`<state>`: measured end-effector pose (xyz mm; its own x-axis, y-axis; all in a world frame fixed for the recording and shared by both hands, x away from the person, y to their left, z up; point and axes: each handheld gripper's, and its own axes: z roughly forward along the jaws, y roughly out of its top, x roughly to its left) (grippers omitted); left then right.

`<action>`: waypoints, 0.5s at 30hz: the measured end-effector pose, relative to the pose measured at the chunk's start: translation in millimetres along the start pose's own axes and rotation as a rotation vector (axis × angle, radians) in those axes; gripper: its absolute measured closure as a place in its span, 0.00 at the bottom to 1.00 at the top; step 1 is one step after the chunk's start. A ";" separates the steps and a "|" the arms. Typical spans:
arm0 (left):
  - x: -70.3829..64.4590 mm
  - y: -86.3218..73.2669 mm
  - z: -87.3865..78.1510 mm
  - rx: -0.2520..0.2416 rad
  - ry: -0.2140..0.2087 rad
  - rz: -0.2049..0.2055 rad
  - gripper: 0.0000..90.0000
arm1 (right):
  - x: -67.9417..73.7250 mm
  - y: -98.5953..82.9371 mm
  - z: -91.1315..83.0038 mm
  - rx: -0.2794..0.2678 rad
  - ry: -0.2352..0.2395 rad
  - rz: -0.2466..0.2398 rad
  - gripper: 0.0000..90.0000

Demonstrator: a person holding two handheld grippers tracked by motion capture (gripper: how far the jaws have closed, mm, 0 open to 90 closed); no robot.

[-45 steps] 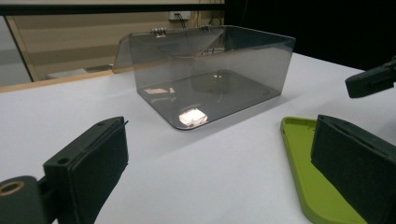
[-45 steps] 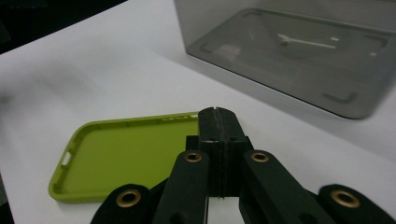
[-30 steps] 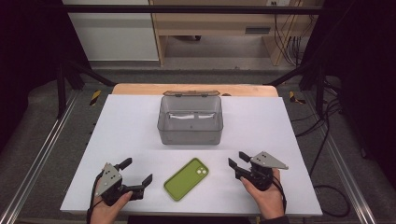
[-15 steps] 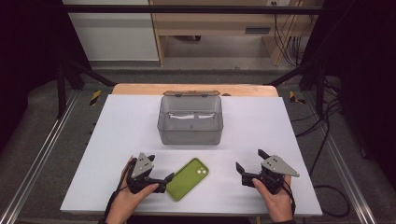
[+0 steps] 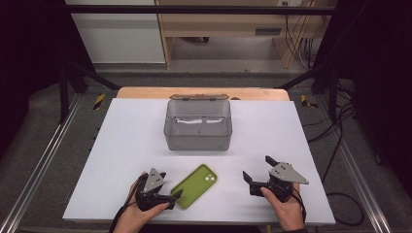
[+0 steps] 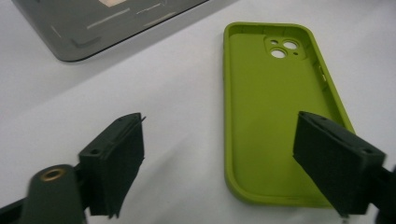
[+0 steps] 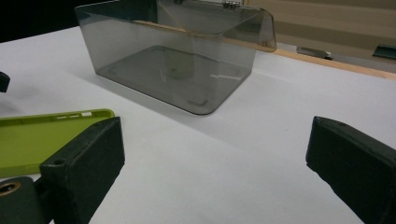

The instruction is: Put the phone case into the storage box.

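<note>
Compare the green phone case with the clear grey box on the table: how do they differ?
The phone case is opaque green; the box is see-through grey. The case is flat and shallow; the box is deep, its hinged lid open. The case lies by the left gripper; the box stands farther back. Both rest on the white table, hollow side up.

White table (image 5: 121, 145) w/ green phone case (image 5: 194, 185) & smoky plastic box (image 5: 198, 127), apparently empty.
</note>
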<state>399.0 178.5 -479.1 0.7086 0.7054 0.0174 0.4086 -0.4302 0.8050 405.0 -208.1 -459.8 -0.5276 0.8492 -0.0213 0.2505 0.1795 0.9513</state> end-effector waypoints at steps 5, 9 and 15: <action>-1.8 1.1 0.2 0.016 -0.012 0.011 0.42 | -2.0 -0.3 -1.4 -0.003 0.007 0.009 0.06; -1.8 3.9 1.8 0.016 -0.025 -0.005 0.56 | -1.5 -1.2 -0.5 0.004 0.006 0.014 0.06; 0.2 10.0 12.4 0.044 -0.051 -0.018 0.67 | -0.5 -1.3 0.0 0.006 0.010 0.015 0.06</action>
<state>410.4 167.4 -478.4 0.7286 0.6844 -0.0280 0.4458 -0.4426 0.7780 405.0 -208.8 -461.0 -0.5319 0.8468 -0.0037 0.2630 0.1694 0.9498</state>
